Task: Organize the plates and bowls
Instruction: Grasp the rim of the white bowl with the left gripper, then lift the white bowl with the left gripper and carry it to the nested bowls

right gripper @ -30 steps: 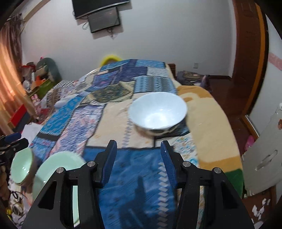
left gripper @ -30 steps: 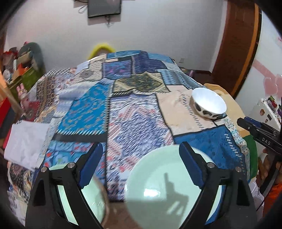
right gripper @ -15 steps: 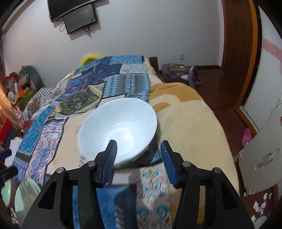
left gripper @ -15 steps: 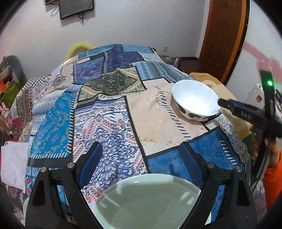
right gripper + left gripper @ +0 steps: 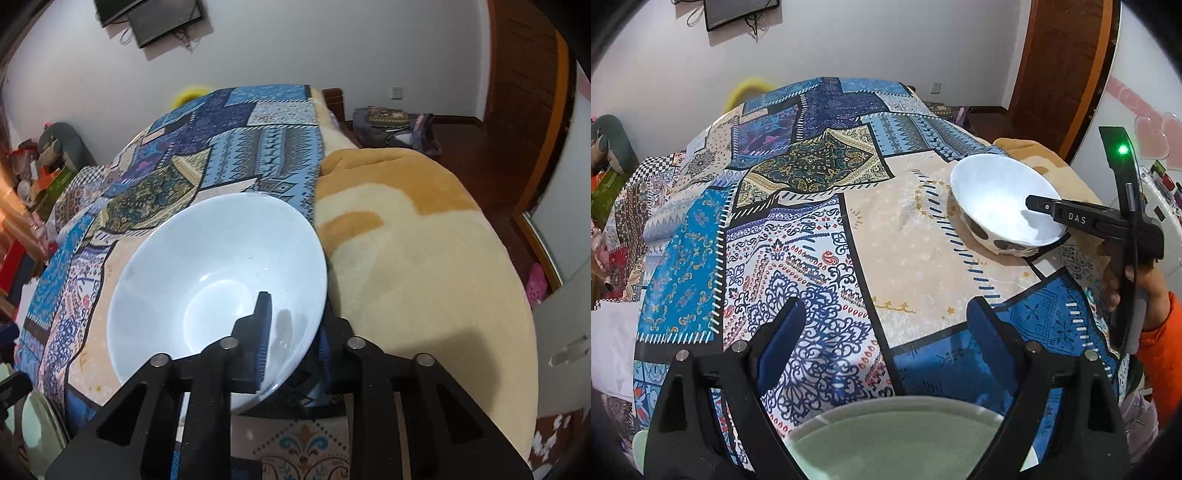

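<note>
While the patchwork bedspread (image 5: 798, 236) carries everything, nothing looks stacked yet: a pale green plate (image 5: 897, 439) sits at its near edge, under the wide-open, empty left gripper (image 5: 882, 332). Off toward its right edge, the right gripper (image 5: 291, 332) pinches the white bowl's (image 5: 218, 280) rim, lift pending.

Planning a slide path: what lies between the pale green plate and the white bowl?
Only bare patchwork cloth between green plate and white bowl, in the left wrist view.
</note>
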The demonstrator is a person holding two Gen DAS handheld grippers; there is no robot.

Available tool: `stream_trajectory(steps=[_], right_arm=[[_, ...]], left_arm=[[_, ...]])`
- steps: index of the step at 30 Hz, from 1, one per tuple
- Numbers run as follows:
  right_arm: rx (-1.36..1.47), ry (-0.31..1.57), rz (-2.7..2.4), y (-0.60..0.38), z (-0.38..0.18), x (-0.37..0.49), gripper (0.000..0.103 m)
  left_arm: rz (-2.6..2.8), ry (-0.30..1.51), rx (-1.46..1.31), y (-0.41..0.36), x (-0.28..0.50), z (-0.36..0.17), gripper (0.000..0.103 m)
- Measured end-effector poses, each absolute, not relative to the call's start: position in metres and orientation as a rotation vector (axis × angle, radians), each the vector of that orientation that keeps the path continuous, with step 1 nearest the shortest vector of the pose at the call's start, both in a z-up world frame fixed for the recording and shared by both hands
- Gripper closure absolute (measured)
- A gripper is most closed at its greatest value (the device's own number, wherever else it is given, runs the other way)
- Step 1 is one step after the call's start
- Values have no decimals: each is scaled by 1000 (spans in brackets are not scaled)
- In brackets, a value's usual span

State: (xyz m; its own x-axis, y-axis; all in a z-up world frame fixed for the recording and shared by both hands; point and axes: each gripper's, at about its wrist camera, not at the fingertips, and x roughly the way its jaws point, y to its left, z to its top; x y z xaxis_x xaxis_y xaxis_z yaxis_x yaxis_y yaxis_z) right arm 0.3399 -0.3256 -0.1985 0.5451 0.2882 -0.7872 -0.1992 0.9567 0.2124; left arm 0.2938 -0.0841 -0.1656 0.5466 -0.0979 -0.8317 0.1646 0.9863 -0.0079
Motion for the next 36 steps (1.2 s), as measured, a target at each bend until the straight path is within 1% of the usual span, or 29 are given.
stream_trajectory(steps=[7, 15, 17, 22, 23, 25, 27, 32, 34, 36], right_arm=[[-4, 955, 400, -305, -199, 332, 83], [-69, 979, 529, -279, -197, 317, 83], [-76, 993, 560, -275, -197, 312, 83], [-86, 1023, 603, -271, -197, 302, 83], [-82, 1028, 605, -271, -198, 302, 83], [-73, 1036, 605, -271, -199, 301, 83], [-51, 1047, 605, -272, -200, 304, 83], [5, 1080, 594, -273, -202, 306, 83], [-5, 1076, 583, -270, -200, 304, 83], [-15, 1068, 574, -270, -198, 301, 83]], left_arm=[[-156, 993, 67, -94, 311, -170, 14], [-171, 1061, 22, -99, 333, -186, 15], [-181, 1103, 9, -100, 337, -194, 26], [-205, 1202, -31, -100, 342, -216, 42], [-203, 1209, -29, -101, 342, -219, 46], [-195, 1210, -18, -103, 342, -224, 49], [-183, 1196, 3, -105, 341, -225, 56], [-206, 1181, 4, -110, 342, -224, 77], [-219, 1172, 31, -116, 340, -223, 84], [-205, 1155, 65, -120, 336, -221, 84]])
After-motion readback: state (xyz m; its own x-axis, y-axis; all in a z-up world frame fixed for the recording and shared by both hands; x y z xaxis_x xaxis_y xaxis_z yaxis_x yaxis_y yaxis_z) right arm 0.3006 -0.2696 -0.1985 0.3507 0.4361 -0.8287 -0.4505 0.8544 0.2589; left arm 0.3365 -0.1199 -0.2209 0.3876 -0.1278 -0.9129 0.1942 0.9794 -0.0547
